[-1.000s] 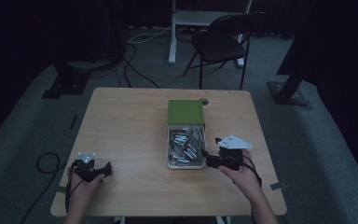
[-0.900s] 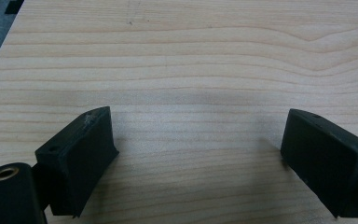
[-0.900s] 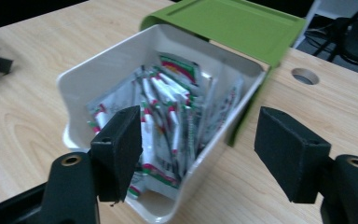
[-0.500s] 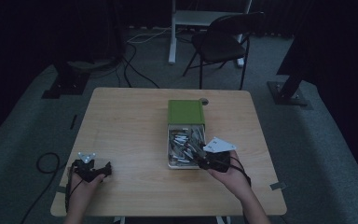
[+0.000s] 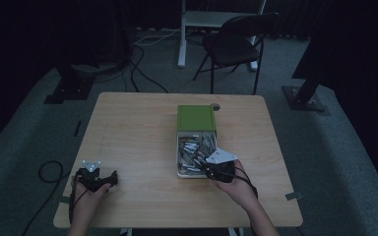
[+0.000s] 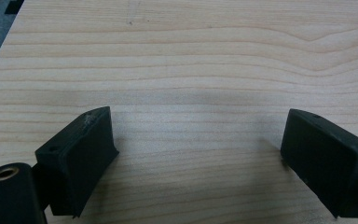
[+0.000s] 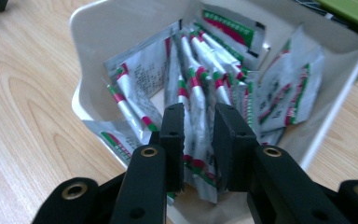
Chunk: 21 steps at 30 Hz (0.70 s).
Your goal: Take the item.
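Silver sachets [image 7: 200,121] – red-green bands, print unreadable

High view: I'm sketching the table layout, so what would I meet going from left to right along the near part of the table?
Left gripper, open over bare wood → white box of sachets → right gripper, jaws just closing around sachets at the box's near right corner, as the right gripper view shows.

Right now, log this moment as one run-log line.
right gripper: jaws just closing around a sachet in the white box | left gripper: open, nothing between jaws, over the table
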Motion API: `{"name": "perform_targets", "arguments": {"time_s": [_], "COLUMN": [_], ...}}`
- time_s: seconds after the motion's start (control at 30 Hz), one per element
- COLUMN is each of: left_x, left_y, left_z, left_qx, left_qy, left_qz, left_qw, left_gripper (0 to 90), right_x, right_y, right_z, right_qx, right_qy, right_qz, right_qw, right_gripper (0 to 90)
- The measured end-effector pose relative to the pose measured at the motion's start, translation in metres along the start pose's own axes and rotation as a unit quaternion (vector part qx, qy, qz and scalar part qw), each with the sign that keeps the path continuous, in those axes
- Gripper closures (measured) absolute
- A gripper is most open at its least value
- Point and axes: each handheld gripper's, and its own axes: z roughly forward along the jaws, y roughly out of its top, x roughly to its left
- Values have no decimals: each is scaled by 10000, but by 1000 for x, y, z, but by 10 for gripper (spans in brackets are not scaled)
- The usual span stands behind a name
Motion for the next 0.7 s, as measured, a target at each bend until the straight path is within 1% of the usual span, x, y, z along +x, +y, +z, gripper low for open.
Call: {"name": "perform_targets", "arguments": {"time_s": [0.07,0.13,0.3,0.4,0.47,0.57,0.7], "left_x": [0,0,0,0,0,0,0], "left_y": [0,0,0,0,0,0,0], "left_z": [0,0,0,0,0,0,0], "left_qx": [-1,1,0,0,0,0,0], "left_qy": [1,1,1,1,1,0,0], "left_qz": [-1,0,-1,1,0,0,1], "left_qw": [10000,10000,10000,10000,10000,10000,10000], "left_gripper": [104,104,103,104,104,103,104], "right_x": [1,2,3,4,5,6,7], "right_y": [-1,-3,-4,-3,-3,-2,-3], "right_z": [3,6,11,13,14,16,18], "right_qx": [78,132,138,159,218,273,337], "right_qy": [-46,-60,-152,-192,-229,-338,-396], "right_qz": [-38,26,142,146,74,31,-21], "right_qw": [10000,9999,9997,9996,9995,9991,9986], "right_gripper": [740,748,786,800,809,838,862]}}
